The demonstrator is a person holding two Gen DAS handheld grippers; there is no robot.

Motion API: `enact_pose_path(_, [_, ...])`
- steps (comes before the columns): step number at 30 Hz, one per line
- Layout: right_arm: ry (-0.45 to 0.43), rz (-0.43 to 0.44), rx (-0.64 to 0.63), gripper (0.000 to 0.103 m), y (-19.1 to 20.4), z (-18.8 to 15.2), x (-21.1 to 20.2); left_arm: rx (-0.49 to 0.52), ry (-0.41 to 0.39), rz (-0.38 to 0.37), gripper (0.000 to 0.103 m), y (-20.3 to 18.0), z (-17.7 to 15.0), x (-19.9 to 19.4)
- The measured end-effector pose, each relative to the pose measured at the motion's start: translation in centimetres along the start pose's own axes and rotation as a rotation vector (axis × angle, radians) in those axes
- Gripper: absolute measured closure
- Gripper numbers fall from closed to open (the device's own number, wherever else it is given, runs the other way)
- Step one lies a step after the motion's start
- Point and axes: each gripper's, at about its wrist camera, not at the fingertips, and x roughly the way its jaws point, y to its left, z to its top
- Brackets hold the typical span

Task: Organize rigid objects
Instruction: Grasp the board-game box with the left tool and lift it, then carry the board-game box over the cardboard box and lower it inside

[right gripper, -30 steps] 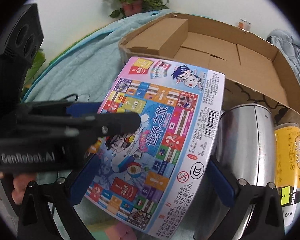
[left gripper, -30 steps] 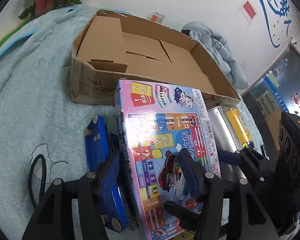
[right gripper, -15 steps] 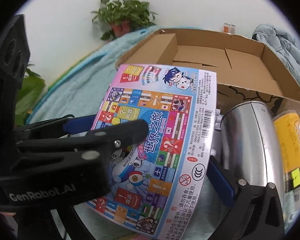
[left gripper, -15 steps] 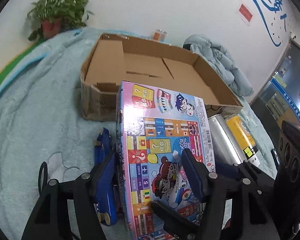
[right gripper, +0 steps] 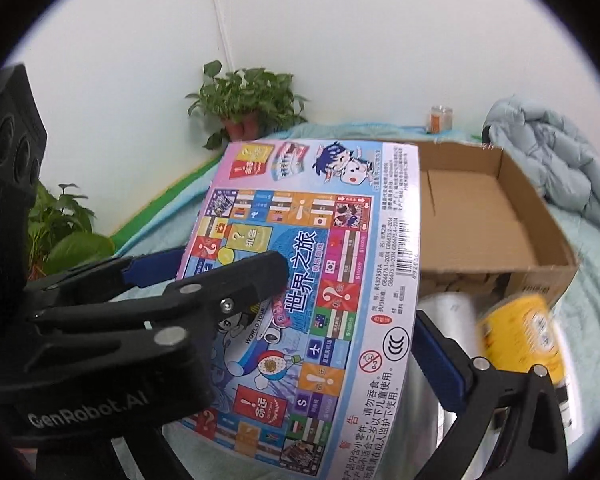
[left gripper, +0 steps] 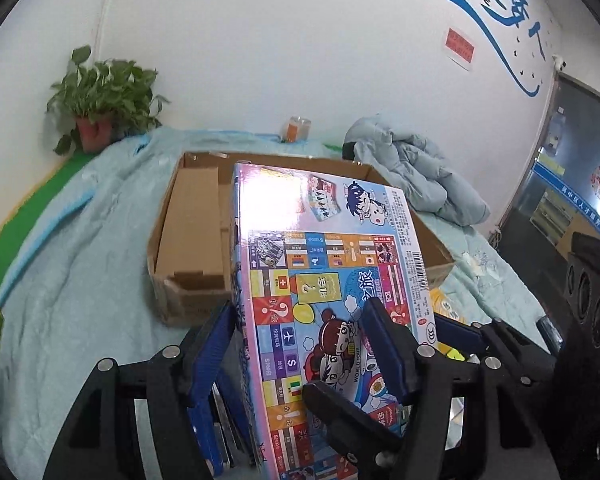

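Your left claw point(left gripper: 304, 344) grips the game box point(left gripper: 328, 280) mid-frame, tilted, in front of the cardboard box point(left gripper: 192, 240). Only the right view shows a steel can point(right gripper: 444, 320) and yellow jar point(right gripper: 520, 340) lower right. Right claw point(right gripper: 384, 344): box hides one finger, cannot tell.

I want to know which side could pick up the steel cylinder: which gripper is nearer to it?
Right. The right gripper has a finger directly over the steel cylinder, its fingers spanning the game box. The left gripper grips the box's far edge.
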Motion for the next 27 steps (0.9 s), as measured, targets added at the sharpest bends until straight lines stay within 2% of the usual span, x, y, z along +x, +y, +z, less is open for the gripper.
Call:
enact_pose_path(10, [-0.069, -0.013, -0.017, 0.002, -1.7, 4.2, -0.2, 0.032, -0.054, -0.011, 0.040, -1.0, 6.0, 0.3])
enact_pose_path(22, [-0.088, -0.014, -0.022, 0.002, -3.3, 8.1, 1.7, 0.053, -0.071, -0.010, 0.041, -0.5, 12.6, 4.0])
enact_pose_path(27, [-0.079, -0.011, -0.007, 0.002, -4.2, 9.2, 3.0, 0.060, -0.065, -0.011, 0.041, 0.1, 14.4, 6.1])
